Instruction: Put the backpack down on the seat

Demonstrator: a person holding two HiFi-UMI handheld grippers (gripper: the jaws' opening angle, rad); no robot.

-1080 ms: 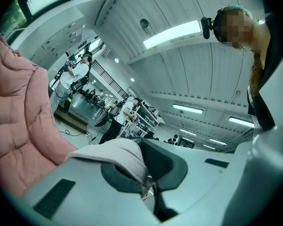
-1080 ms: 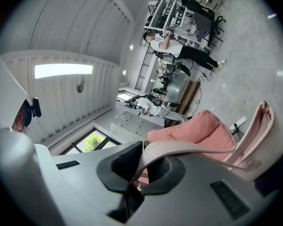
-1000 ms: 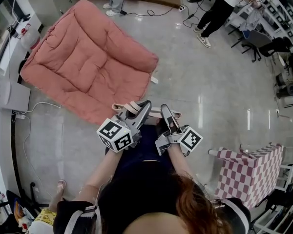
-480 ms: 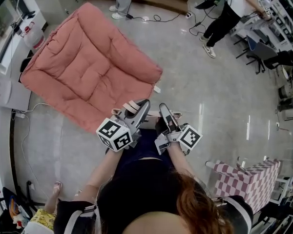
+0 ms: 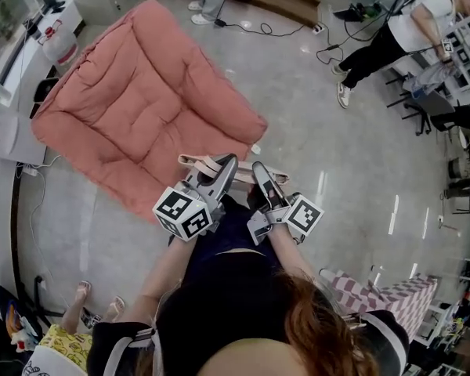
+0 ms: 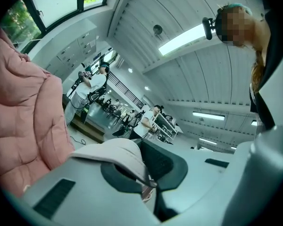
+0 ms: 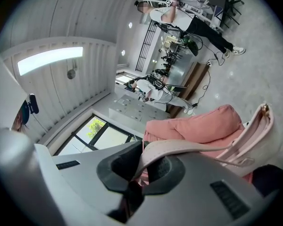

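Bright, even light is filling all three views. In the head view the polished floor (image 5: 337,139) is throwing back pale streaks of glare at the right of the frame, and shadows are showing only faintly on it. Straight lines are bending toward the edges, and the corners are falling dark in both gripper views. A long ceiling lamp (image 6: 184,37) is burning out to white at the upper middle of the left gripper view, and windows (image 6: 52,4) are glowing at its upper left. Close to the lens, the left gripper (image 6: 146,187), the right gripper (image 7: 132,182) and the backpack strap (image 6: 118,149) are blurring softly, while the background is showing sharper.
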